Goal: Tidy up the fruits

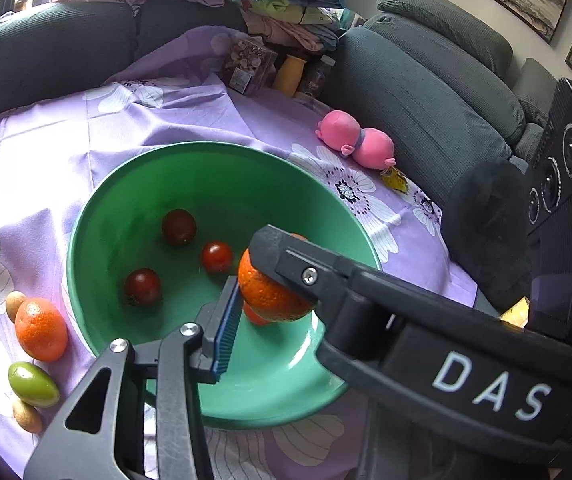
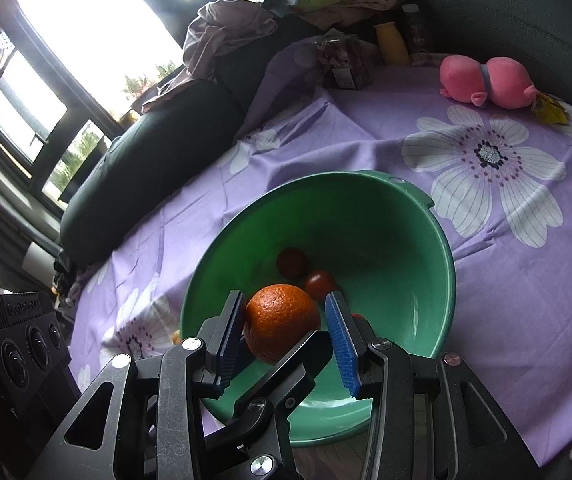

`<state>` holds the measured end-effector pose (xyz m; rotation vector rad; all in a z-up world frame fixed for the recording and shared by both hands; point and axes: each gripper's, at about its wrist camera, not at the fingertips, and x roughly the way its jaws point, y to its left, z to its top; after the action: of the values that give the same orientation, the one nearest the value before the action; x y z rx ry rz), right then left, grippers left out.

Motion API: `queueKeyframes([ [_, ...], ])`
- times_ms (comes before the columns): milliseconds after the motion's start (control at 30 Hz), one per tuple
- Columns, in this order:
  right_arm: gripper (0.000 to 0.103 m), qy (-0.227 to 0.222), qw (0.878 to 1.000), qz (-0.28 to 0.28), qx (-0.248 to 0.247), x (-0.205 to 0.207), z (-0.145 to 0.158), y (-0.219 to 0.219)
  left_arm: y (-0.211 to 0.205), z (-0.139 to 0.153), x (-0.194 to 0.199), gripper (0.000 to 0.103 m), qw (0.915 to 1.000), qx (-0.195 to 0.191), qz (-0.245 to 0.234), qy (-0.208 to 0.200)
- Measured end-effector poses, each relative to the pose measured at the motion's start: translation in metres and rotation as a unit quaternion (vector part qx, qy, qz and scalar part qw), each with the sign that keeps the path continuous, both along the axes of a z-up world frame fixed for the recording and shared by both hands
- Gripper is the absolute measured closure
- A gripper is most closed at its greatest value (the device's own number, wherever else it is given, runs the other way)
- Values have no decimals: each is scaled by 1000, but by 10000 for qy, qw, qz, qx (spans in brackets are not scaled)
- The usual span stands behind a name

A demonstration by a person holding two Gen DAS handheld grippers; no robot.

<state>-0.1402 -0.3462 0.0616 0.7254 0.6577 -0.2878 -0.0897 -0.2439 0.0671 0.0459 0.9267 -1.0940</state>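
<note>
Green bowl (image 1: pixel 206 146): plastic, with a small tab on its rim. It stands on the worktop (image 1: pixel 66 152) under a purple cloth printed with white flowers.
Held orange (image 1: pixel 270 296): in the air over the bowl's inside, above the near part of its floor, not resting on anything.
Right tool (image 2: pixel 286 304): clenched on the held orange. In the right wrist view the fruit sits between its two blue ribbed pads (image 2: pixel 232 332), pressed against the left one, with the right one at its other side.
Left tool (image 1: pixel 286 300): its one visible blue pad (image 1: pixel 226 328) touches the side of the same orange. A black bar lettered DAS (image 1: pixel 446 344) crosses in front and hides its other finger, so I cannot tell whether it is gripping.
Tomatoes: three dark red ones lie on the bowl's floor, apart from each other (image 1: pixel 179 226) (image 1: pixel 217 257) (image 1: pixel 142 286). A fourth reddish piece (image 1: pixel 255 317) shows just under the held orange.
Second orange (image 1: pixel 41 329): on the cloth just outside the bowl's left wall.
Green fruit (image 1: pixel 33 384): on the bowl's left, nearer the camera than the second orange.
Tan fruits: two small ones left of the bowl, one (image 1: pixel 15 305) touching the second orange, the other (image 1: pixel 27 415) beside the green fruit.
Pink plush toy (image 1: pixel 354 140): on the cloth beyond the bowl's right rim, well apart from it.
Yellow bottle (image 1: pixel 290 74): far behind the bowl, at the cloth's back edge by the grey sofa (image 1: pixel 426 80).
</note>
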Motion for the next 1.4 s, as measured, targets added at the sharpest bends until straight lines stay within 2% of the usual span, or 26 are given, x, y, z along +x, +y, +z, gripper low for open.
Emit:
queueKeyframes([
  [267,57,116,9999,-73,58,0,-3,-3,-4,-4,2,63,9999,7,-19,130],
  [433,57,234,9994,-239,-67,0,-3,-4,6,2,-2,55,9998,27,165,-123],
  [500,57,214,9991,-293,-200,-1,0,-2,12,5,-1,47,9996,34,250,-147],
  [633,58,47,9986,-392,-352,-5,11,0,35,15,5,40,9989,-162,424,-139],
  [733,58,41,9975,-502,-498,-8,17,4,66,22,10,39,9958,-265,816,-306],
  [800,58,-5,9976,-463,-522,-7,20,6,93,25,20,37,9925,-348,1157,-208],
  [900,58,-124,9979,-366,-521,-6,24,11,133,31,38,32,9820,-297,1859,-177],
  [1000,57,-240,9979,-152,-575,-1,31,23,174,34,53,29,9665,-212,2546,-228],
  [1167,49,-464,9963,525,-506,16,38,51,235,24,80,26,9314,-91,3636,137],
  [1333,49,103,9899,1128,-854,54,30,97,264,2,102,26,8957,125,4429,382],
  [1400,49,314,9832,1456,-1056,69,23,118,265,-9,107,26,8907,401,4488,592],
])
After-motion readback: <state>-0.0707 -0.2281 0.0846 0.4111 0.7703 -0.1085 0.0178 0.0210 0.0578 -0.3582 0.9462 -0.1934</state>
